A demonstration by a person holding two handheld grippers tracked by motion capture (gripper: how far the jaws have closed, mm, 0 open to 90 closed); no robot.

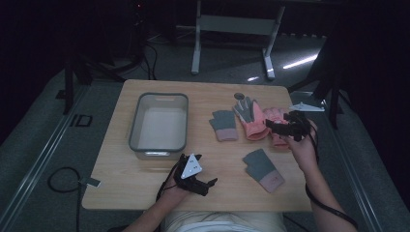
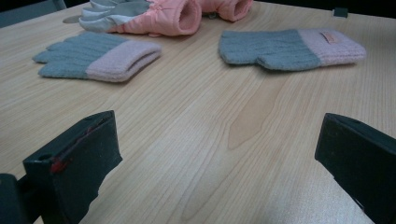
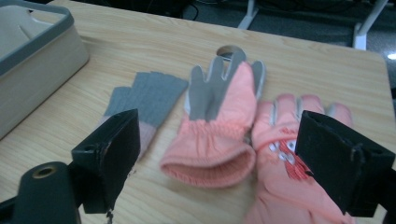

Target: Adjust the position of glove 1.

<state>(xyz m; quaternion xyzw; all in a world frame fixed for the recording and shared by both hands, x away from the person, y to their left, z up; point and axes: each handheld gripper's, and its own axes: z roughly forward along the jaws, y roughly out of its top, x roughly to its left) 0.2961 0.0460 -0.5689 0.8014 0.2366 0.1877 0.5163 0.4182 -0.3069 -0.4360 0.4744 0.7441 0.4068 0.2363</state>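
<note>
Four gloves on wooden table (image 1: 145, 181), listed left to right: grey bin (image 1: 159, 122) centre-left; left gripper (image 1: 202, 185) lower centre, jaws apart, empty; grey knit glove (image 1: 224, 125); second grey knit glove (image 1: 263, 169) lower right. Pink glove, palm up (image 1: 250, 118), centre-right, touching second pink glove (image 1: 275, 118); right gripper (image 1: 281, 127) above these, jaws apart, empty.

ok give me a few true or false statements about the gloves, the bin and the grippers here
1. The grey-rimmed bin holds a glove. False: nothing lies in it.
2. Two pink ski gloves lie side by side. True.
3. The right gripper is clamped on a glove. False: its jaws stand open above the pink gloves, nothing between them.
4. The left gripper is open over bare table. True.
5. The two grey knit gloves are stacked. False: they lie apart, one nearer the person.
</note>
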